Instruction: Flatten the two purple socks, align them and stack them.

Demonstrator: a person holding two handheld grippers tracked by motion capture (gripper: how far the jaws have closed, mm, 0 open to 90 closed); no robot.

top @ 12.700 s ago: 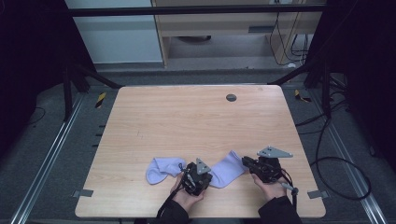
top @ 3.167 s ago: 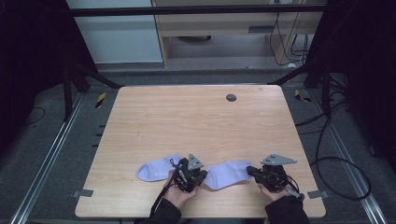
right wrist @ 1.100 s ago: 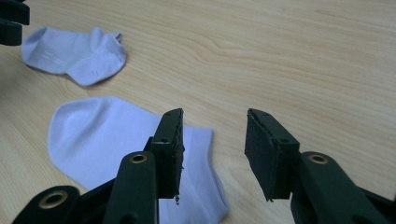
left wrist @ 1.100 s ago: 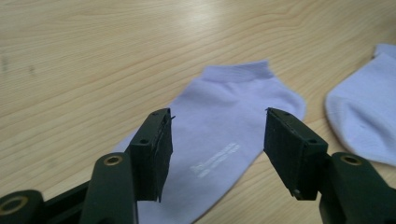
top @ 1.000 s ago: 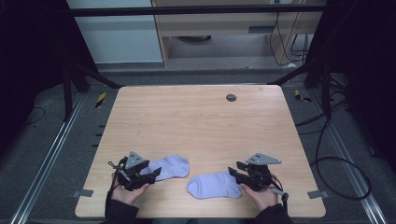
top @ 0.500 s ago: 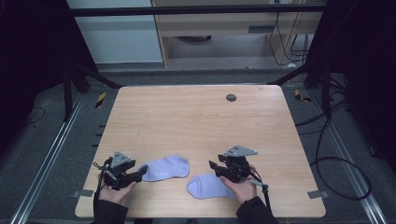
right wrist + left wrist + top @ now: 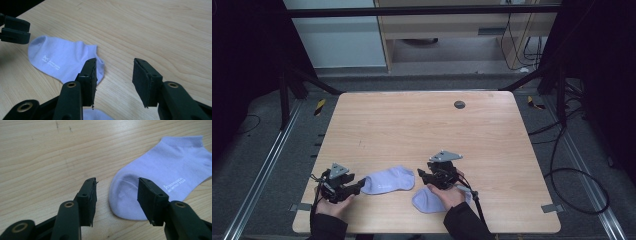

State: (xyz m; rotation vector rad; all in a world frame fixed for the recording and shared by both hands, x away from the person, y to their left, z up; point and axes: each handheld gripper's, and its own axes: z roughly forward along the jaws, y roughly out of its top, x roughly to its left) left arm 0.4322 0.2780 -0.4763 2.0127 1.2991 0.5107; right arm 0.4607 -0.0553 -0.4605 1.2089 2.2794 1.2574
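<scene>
From the high view, two pale purple socks lie near the front edge of the wooden worktop [image 7: 422, 130]. The first sock [image 7: 388, 180] lies flat, long and sideways, with its toe toward the left hand-held gripper [image 7: 343, 183] and its open cuff toward the right hand-held gripper [image 7: 428, 176]. The second sock [image 7: 428, 201] sits just beside the first sock, closer to the front edge, and a hand partly hides it. In the left gripper view, the left hand-held gripper [image 7: 117, 195] is wide apart and holds nothing. The first sock's [image 7: 165, 170] rounded toe sits right in front of it, near one jaw, and the sock stretches away with small white letters on its side. In the right gripper view, the right hand-held gripper [image 7: 114, 75] is also spread apart and bare. The first sock [image 7: 62, 60] lies past its one jaw, cuff end nearest, and a bit of the second sock [image 7: 96, 115] peeks out at the bottom. I think a jaw could catch the soft cloth and drag or bunch the first sock, because both jaws sit so close to it.
</scene>
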